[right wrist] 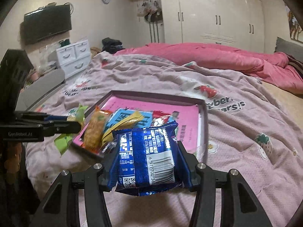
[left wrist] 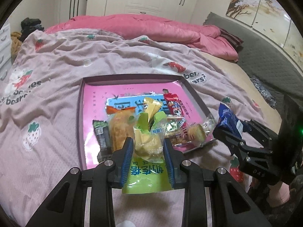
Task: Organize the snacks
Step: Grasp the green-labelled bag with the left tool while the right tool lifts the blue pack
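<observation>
- Left wrist view: the left gripper (left wrist: 147,148) was clamped on a green snack packet (left wrist: 146,143), its blue pads pressing both sides, the packet held above the near edge of a shallow box (left wrist: 80,102).
- The box lay on a pink strawberry blanket (left wrist: 56,60) on the bed, a pink book cover lining its bottom.
- Inside it lay an orange-topped snack bag (left wrist: 118,126), a dark bar wrapper (left wrist: 102,138), a red packet (left wrist: 173,104) and a clear pack of biscuits (left wrist: 197,134).
- To the right, the right gripper (left wrist: 230,127) held a blue packet (left wrist: 228,121) just beside the box.
- Right wrist view: the right gripper (right wrist: 147,147) was clamped on the blue packet (right wrist: 147,155), barcode facing the camera, above the blanket (right wrist: 246,132) in front of the box (right wrist: 205,117).
- At left, the left gripper (right wrist: 70,123) held the green snack packet (right wrist: 64,141) near the box's corner.
</observation>
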`<action>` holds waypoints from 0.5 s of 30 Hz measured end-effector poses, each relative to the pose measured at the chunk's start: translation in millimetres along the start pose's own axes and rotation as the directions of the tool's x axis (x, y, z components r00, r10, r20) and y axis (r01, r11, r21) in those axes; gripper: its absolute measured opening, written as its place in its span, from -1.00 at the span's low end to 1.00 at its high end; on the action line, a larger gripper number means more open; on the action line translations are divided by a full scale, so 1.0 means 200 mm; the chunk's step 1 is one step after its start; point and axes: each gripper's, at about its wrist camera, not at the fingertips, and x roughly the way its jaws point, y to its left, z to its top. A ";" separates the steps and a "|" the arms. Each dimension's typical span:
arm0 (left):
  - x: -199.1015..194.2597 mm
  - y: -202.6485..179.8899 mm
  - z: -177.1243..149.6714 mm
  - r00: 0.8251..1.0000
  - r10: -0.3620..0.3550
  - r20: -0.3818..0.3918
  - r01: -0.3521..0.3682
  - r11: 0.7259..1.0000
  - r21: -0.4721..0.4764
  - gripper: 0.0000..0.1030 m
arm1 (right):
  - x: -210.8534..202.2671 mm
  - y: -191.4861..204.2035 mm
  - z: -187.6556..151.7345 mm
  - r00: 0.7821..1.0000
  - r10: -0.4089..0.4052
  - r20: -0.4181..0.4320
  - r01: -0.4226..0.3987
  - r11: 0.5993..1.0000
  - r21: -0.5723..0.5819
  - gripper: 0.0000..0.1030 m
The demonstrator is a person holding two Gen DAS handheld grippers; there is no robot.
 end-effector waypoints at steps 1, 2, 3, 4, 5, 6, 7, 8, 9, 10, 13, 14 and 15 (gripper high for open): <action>0.01 -0.01 0.00 1.000 0.004 0.000 -0.004 1.000 0.005 -0.35 | 0.01 -0.01 0.01 1.000 -0.003 0.000 0.003 1.000 0.005 0.03; 0.02 -0.01 0.00 1.000 0.006 -0.002 -0.006 1.000 0.008 -0.35 | 0.01 -0.02 0.01 1.000 -0.011 0.003 0.011 1.000 0.009 0.03; 0.03 -0.02 0.01 1.000 0.008 -0.004 -0.008 1.000 0.010 -0.35 | 0.02 -0.02 0.02 1.000 -0.012 0.004 0.012 1.000 0.013 0.03; 0.05 -0.02 0.01 1.000 0.008 -0.007 -0.008 1.000 0.012 -0.35 | 0.02 -0.03 0.02 1.000 -0.013 0.006 0.012 1.000 0.016 0.03; 0.06 -0.02 0.01 1.000 0.008 -0.009 -0.008 1.000 0.012 -0.35 | 0.02 -0.03 0.02 1.000 -0.016 0.010 0.016 1.000 0.019 0.03; 0.07 -0.03 0.02 1.000 0.009 -0.010 -0.009 1.000 0.013 -0.35 | 0.03 -0.03 0.02 1.000 -0.018 0.011 0.018 1.000 0.022 0.03; 0.08 -0.03 0.02 1.000 0.011 -0.012 -0.011 1.000 0.014 -0.35 | 0.03 -0.03 0.02 1.000 -0.019 0.013 0.018 1.000 0.023 0.03; 0.09 -0.03 0.02 1.000 0.013 -0.015 -0.013 1.000 0.014 -0.35 | 0.04 -0.04 0.03 1.000 -0.023 0.015 0.022 0.999 0.024 0.03; 0.10 -0.03 0.03 1.000 0.012 -0.016 -0.012 1.000 0.013 -0.35 | 0.04 -0.04 0.03 1.000 -0.020 0.014 0.020 0.999 0.026 0.03; 0.12 -0.04 0.03 1.000 0.011 -0.019 -0.011 1.000 0.013 -0.35 | 0.05 -0.04 0.03 1.000 -0.020 0.014 0.019 0.999 0.028 0.03; 0.15 -0.04 0.04 1.000 0.018 -0.025 -0.018 1.000 0.017 -0.35 | 0.07 -0.05 0.04 1.000 -0.019 0.013 0.019 0.999 0.035 0.03; 0.17 -0.05 0.04 0.999 0.021 -0.027 -0.020 1.000 0.019 -0.35 | 0.07 -0.05 0.04 1.000 -0.019 0.014 0.019 0.999 0.037 0.03; 0.18 -0.05 0.04 0.999 0.021 -0.029 -0.020 1.000 0.020 -0.35 | 0.08 -0.06 0.04 1.000 -0.015 0.013 0.015 0.999 0.041 0.03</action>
